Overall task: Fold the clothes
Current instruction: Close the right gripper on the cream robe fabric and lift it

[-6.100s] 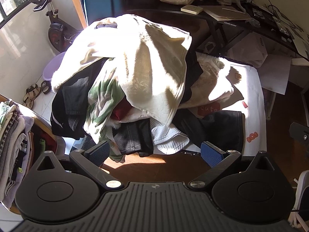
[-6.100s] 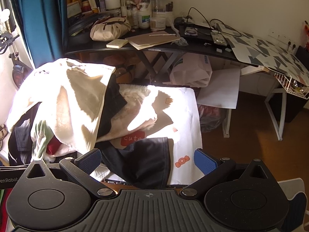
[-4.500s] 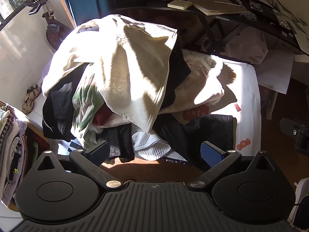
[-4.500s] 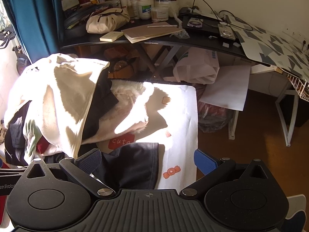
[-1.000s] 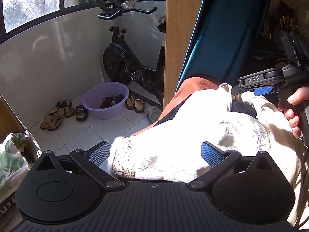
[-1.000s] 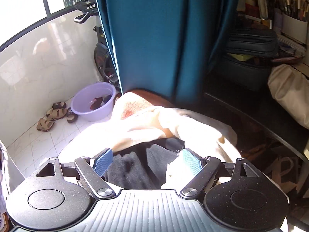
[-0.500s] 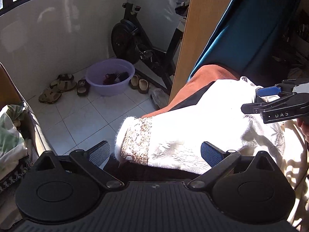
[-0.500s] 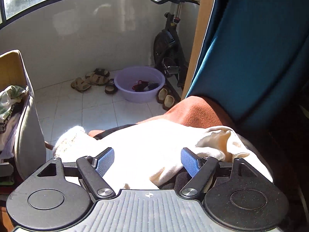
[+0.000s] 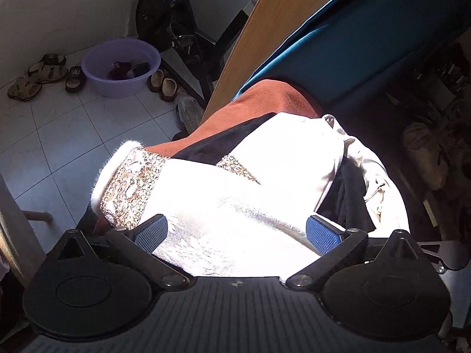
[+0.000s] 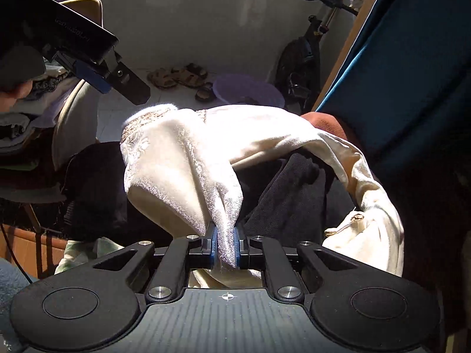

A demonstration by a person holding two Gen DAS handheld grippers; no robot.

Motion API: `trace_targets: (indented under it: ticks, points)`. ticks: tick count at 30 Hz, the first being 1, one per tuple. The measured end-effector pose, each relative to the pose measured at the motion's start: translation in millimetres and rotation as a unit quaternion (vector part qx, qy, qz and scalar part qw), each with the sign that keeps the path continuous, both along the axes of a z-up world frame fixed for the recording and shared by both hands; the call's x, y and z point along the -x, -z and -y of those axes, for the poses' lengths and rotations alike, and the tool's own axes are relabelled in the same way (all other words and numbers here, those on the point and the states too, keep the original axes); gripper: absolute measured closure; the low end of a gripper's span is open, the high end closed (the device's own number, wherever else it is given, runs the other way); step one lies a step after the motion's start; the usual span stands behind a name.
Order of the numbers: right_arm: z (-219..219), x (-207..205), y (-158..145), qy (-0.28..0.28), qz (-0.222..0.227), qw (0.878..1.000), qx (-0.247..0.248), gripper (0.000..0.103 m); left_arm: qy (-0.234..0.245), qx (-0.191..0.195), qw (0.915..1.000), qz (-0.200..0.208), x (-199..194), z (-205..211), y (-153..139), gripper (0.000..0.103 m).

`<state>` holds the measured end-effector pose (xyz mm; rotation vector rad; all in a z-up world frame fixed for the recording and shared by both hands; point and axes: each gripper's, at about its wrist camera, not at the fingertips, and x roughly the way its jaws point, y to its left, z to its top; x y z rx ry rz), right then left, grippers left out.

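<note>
Left wrist view: left gripper [image 9: 235, 232] has dropped closer onto the cream garment [image 9: 235, 206], which fills the gap between its wide-open jaws; pads not pressing it. The garment's patterned cuff [image 9: 129, 188] sits top of the pile, over a rust cloth [image 9: 259, 103].

Right wrist view: right gripper [image 10: 226, 248], open half a second back, has snapped closed on a fold of the cream garment [image 10: 206, 158]. Left gripper [image 10: 103, 73] hovers apart, upper left. Judgement: first grasp made; the left needs its own hold before lifting it off for folding.
</note>
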<state>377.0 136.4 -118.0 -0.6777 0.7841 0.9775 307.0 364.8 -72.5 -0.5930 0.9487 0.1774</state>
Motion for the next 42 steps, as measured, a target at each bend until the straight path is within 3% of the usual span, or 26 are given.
trace_targets:
  ticks: [5, 12, 13, 14, 16, 19, 20, 25, 28, 31, 34, 38, 40, 42]
  points:
    - [28.9, 21.5, -1.9, 0.005, -0.017, 1.0, -0.024, 0.093, 0.008, 0.07, 0.996, -0.055, -19.4, 25.6, 30.5, 0.001]
    - [51.8, 32.0, -5.1, -0.006, -0.028, 0.999, -0.033, 0.093, 0.002, 0.103, 0.9899, -0.097, -31.6, 52.1, 54.8, 0.002]
    - [53.7, 33.4, -5.1, -0.008, -0.03, 0.999, -0.033, 0.093, 0.003, 0.099, 0.9892, -0.108, -33.9, 53.5, 58.0, 0.016]
    - [54.6, 33.1, -5.1, -0.007, -0.031, 0.999, -0.033, 0.093, 0.004, 0.091, 0.9883, -0.122, -36.5, 54.1, 60.9, 0.038]
    - [55.9, 31.8, -5.0, -0.003, -0.033, 0.999, -0.034, 0.089, 0.002, 0.08, 0.9857, -0.148, -38.1, 52.6, 65.7, 0.059]
    - [58.7, 21.7, -12.8, 0.013, -0.064, 0.996, -0.059, 0.079, -0.018, 0.088, 0.9842, -0.153, -26.6, 38.5, 67.4, 0.085]
    - [59.7, 16.5, -17.3, 0.019, -0.074, 0.995, -0.07, 0.073, -0.021, 0.083, 0.9846, -0.153, -21.2, 34.0, 67.2, 0.087]
    - [62.4, -19.6, -38.4, 0.059, -0.125, 0.982, -0.125, 0.059, -0.016, 0.081, 0.986, -0.145, 11.5, 22.6, 68.8, 0.09]
    - [55.3, -53.7, -41.4, 0.106, -0.158, 0.968, -0.164, 0.058, 0.004, 0.069, 0.9894, -0.128, 27.3, 32.2, 63.1, 0.09]
    - [34.1, -86.6, -36.5, 0.163, -0.15, 0.958, -0.185, 0.055, 0.03, 0.053, 0.9921, -0.11, 36.3, 45.7, 54.5, 0.09]
    - [12.1, -119.3, -31.1, 0.22, -0.139, 0.944, -0.204, 0.042, 0.057, 0.034, 0.9935, -0.092, 40.4, 55.2, 46.4, 0.09]
    - [-21.7, -157.4, -13.2, 0.272, -0.121, 0.935, -0.19, 0.042, 0.071, 0.021, 0.9953, -0.062, 45.1, 57.7, 34.9, 0.09]
    - [-36.7, -173.5, 1.9, 0.302, -0.146, 0.927, -0.167, 0.041, 0.065, 0.023, 0.9965, -0.048, 45.7, 54.3, 27.8, 0.09]
    - [-45.3, -181.9, 14.1, 0.329, -0.161, 0.919, -0.149, 0.058, 0.055, 0.027, 0.9976, -0.034, 46.7, 51.1, 17.5, 0.091]
